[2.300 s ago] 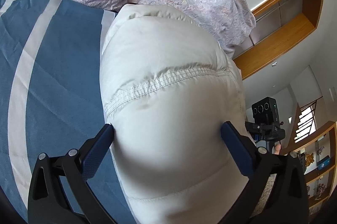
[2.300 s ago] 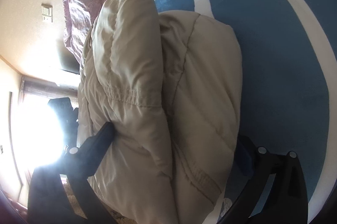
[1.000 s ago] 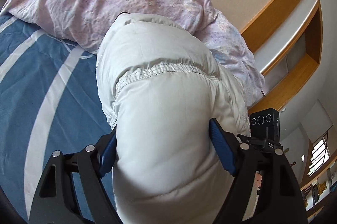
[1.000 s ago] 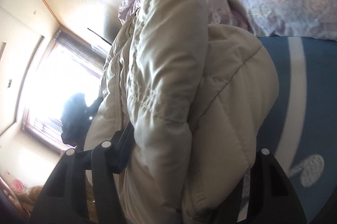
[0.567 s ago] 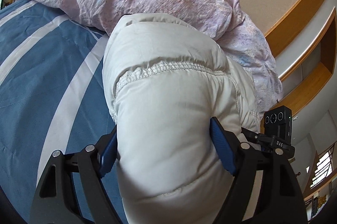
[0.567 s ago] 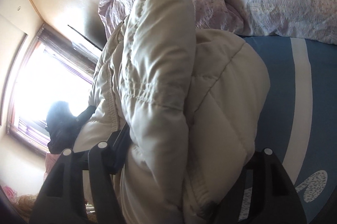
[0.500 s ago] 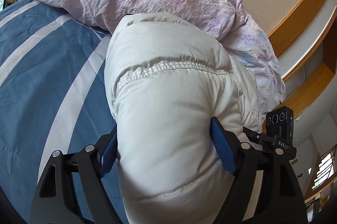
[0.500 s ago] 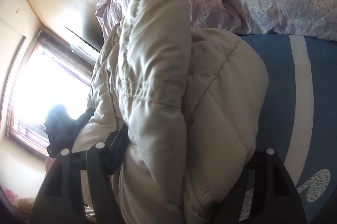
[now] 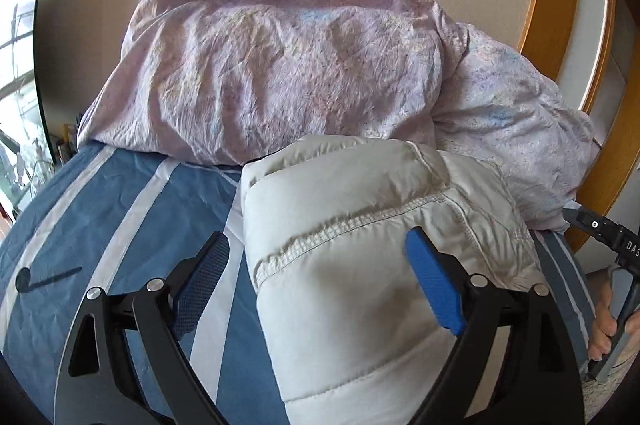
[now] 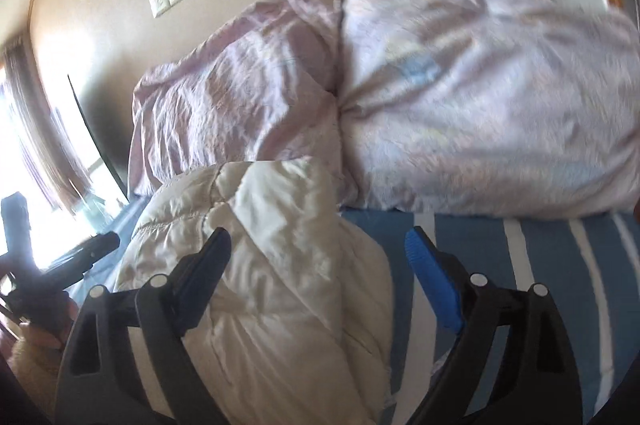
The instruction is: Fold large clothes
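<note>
A folded white puffer jacket (image 9: 360, 265) lies on a blue striped bedsheet (image 9: 120, 209), its far end against 2 lilac pillows (image 9: 280, 73) in the upper half of both views. The left gripper (image 9: 316, 265) has just been opening: its jaws stand apart, the left pad clear of the jacket, which sits between them. The right gripper (image 10: 316, 261) has also just been opening, jaws spread, the jacket lower left between them. A hand (image 9: 604, 325) shows at the right edge.

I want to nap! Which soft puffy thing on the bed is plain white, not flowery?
The folded puffy jacket in front; the two pillows behind it are pink-purple and patterned.
</note>
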{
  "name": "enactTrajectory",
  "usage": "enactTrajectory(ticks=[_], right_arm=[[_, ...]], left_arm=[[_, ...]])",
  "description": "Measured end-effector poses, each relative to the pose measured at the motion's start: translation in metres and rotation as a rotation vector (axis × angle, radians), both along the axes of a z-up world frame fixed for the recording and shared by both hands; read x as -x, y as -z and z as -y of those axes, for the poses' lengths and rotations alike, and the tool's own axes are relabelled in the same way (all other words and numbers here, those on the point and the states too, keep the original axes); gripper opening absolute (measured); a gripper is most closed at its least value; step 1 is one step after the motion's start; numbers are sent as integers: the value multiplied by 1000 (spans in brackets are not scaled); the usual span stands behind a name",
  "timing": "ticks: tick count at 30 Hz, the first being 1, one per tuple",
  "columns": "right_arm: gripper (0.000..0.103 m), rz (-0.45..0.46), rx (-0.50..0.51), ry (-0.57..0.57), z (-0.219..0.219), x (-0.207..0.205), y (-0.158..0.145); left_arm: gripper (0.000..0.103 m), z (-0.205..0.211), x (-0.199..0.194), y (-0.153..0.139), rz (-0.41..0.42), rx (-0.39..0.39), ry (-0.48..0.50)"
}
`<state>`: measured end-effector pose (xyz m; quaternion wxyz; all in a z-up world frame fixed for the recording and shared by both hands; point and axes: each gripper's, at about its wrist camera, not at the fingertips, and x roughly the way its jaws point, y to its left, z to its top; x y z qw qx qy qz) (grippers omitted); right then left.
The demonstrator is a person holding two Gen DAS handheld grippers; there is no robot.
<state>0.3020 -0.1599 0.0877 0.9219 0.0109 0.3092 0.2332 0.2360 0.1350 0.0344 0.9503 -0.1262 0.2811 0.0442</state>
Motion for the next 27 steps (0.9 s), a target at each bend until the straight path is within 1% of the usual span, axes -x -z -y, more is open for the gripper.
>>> enactTrajectory(ticks=[1,3,4,5,6,8,10,12,14,18,21,24,27], right_arm=[[81,12,35,-9,-15,1,-1],[71,39,91,-31,-41,-1,7],[69,48,110,-32,-48,-9,12],[64,47,123,-29,-69,-27,27],[59,45,134,-29,-77,-33,31],[57,28,161,-29,-89,-45,45],[56,8,190,-15,-95,-62,58],[57,-22,215,1,-97,-75,75],[58,-26,224,-6,-95,-79,89],[62,-33,218,-8,-93,-88,101],[64,-34,222,-4,-92,-95,109],[65,-36,223,0,-93,-101,115],[66,-60,192,-10,-89,-108,122]], left_arm=[[91,5,-3,-1,-4,-16,2],[91,17,-12,-1,-14,-48,14],[91,23,-17,0,-24,-73,17],[91,28,-21,3,-34,-100,15],[91,33,-27,6,-45,-135,13],[92,42,-40,14,-75,-205,7],[93,45,-46,22,-84,-228,15],[97,45,-50,29,-92,-215,28],[98,46,-54,33,-103,-204,37],[102,45,-64,44,-127,-183,38],[102,44,-72,52,-136,-168,29],[102,45,-77,58,-142,-177,14],[102,48,-79,63,-141,-197,-1]])
